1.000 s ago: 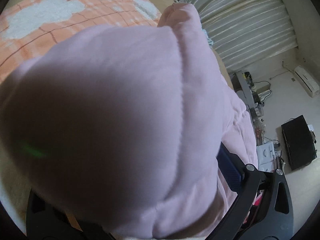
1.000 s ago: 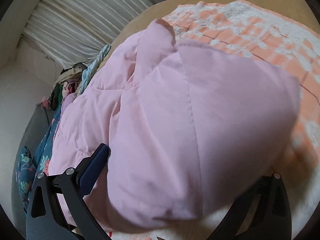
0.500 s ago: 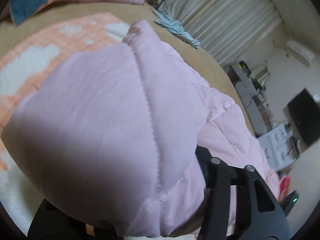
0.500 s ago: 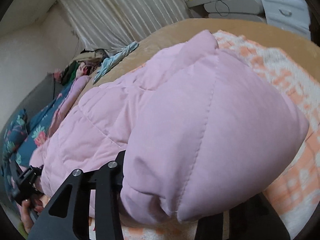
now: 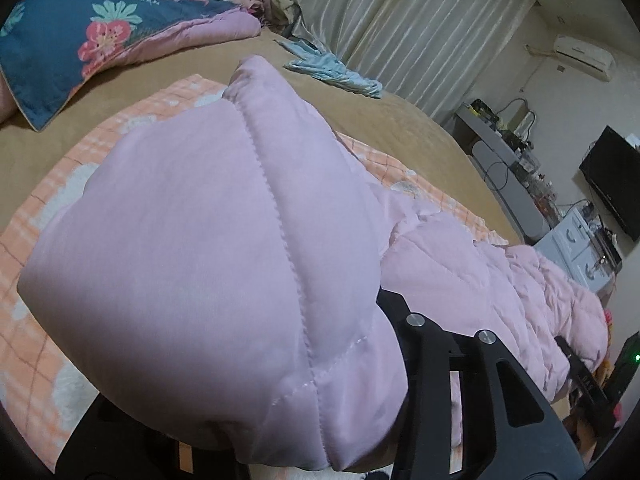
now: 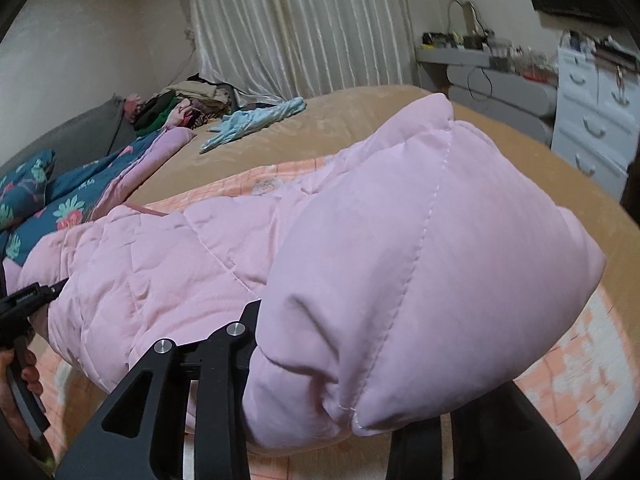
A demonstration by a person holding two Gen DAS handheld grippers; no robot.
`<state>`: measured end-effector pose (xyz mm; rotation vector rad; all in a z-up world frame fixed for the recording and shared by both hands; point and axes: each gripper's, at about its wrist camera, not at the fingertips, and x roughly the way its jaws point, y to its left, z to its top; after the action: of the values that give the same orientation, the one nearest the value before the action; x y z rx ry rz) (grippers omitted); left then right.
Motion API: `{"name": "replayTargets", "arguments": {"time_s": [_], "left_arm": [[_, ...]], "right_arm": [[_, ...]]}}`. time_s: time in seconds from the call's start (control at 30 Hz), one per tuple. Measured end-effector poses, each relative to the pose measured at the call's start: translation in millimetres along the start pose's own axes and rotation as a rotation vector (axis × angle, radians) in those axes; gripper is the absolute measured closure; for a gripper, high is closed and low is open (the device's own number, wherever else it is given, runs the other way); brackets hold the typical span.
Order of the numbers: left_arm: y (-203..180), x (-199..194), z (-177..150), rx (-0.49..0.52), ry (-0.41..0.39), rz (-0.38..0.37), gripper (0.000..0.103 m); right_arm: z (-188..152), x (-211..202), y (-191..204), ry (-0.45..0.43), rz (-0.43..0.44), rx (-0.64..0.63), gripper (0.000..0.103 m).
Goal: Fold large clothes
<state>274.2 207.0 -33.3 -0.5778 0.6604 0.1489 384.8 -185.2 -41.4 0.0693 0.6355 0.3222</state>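
Note:
A pink quilted puffer jacket (image 5: 200, 240) lies across an orange checked blanket (image 5: 48, 208) on the bed. In the left wrist view a puffy end of it bulges between the fingers of my left gripper (image 5: 256, 340), whose jaws are closing and pinch the fabric. My right gripper (image 6: 360, 340) is also closing and pinches the jacket's (image 6: 400, 240) other puffy end. Both held ends are raised off the blanket. Padding hides one finger of each gripper. A hand (image 6: 24, 368) holding the left gripper shows at the left edge of the right wrist view.
A blue floral quilt (image 5: 80, 40) lies at the bed's far side beside a pile of clothes (image 6: 180, 104). A light blue garment (image 5: 332, 72) rests on the tan sheet (image 5: 400, 128). White drawers (image 6: 592, 120), a grey desk and a dark screen (image 5: 612, 176) stand past the bed.
Both grippers went from wide open around the jacket to pinching it. Both rose and rolled, lifting the jacket's ends, so more of the bed and room shows.

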Motion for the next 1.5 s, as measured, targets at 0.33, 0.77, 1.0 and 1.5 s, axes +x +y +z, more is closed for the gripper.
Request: {"name": "replayTargets", "arguments": {"time_s": [0.33, 0.77, 1.0, 1.5], "left_arm": [[0.6, -29.0, -5.6, 0.047, -0.011, 0.003, 0.071], [10.4, -69.0, -32.8, 0.07, -0.007, 0.011, 0.071], [15.2, -82.9, -42.2, 0.077, -0.001, 0.007, 0.071], [28.3, -105.7, -69.0, 0.094, 0.022, 0.006, 0.071]], "right_arm": [[-9.9, -37.6, 6.3, -0.014, 0.018, -0.034, 0.073], [-41.7, -83.6, 7.7, -0.011, 0.023, -0.056, 0.073], [-55.9, -102.3, 10.1, -0.01, 0.023, -0.045, 0.073], [-76.9, -125.7, 14.4, -0.009, 0.024, -0.04, 0.073]]}}
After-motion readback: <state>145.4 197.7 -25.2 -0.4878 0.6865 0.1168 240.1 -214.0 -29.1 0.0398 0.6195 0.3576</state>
